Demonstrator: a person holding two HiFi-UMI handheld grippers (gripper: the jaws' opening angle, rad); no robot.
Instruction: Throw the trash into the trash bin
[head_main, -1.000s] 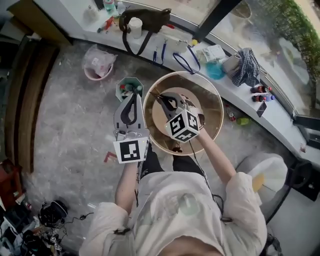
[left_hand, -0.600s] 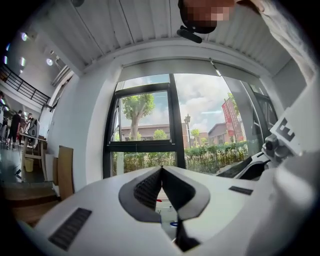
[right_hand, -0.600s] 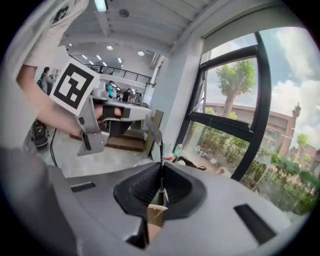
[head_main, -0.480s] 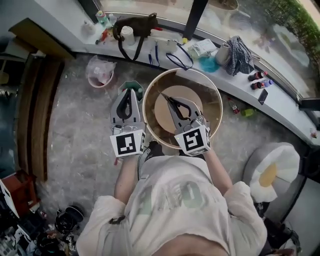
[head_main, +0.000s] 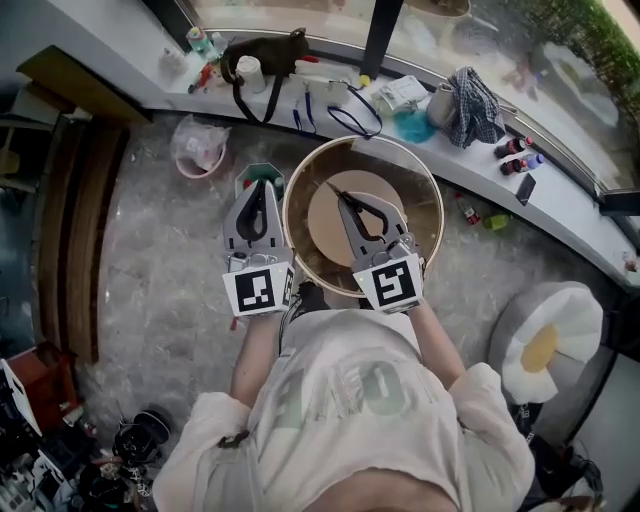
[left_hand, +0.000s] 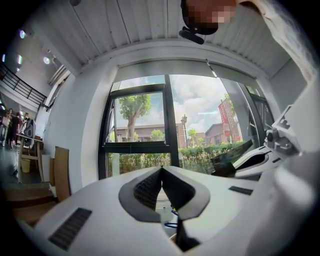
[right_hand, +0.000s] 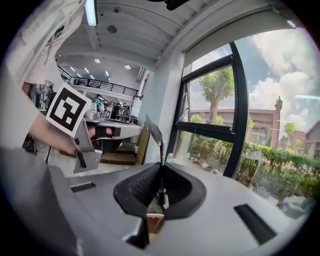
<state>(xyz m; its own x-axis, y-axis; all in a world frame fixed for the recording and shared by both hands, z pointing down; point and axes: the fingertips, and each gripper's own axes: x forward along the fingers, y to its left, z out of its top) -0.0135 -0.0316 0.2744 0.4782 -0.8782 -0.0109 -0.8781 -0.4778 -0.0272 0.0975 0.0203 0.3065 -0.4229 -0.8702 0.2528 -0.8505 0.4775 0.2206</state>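
We pinch a thin dark wrapper scrap (right_hand: 153, 131) in the right claw (head_main: 340, 195), at its very tips (prob. for a clean drop). Left claw (head_main: 262, 188): pressed together, empty. Small green octagonal plastic bin (head_main: 246, 176) sits just beyond its tips, below.

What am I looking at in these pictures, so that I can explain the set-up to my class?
There is no robot here: a person holds a two-jaw gripper in each hand. The head view comes from a camera on the person's head, looking down. The other two views come from cameras riding on each gripper. The left gripper is shut and empty. The right gripper is shut on a thin scrap of trash, above a round table. A small green bin stands on the floor beside the table.
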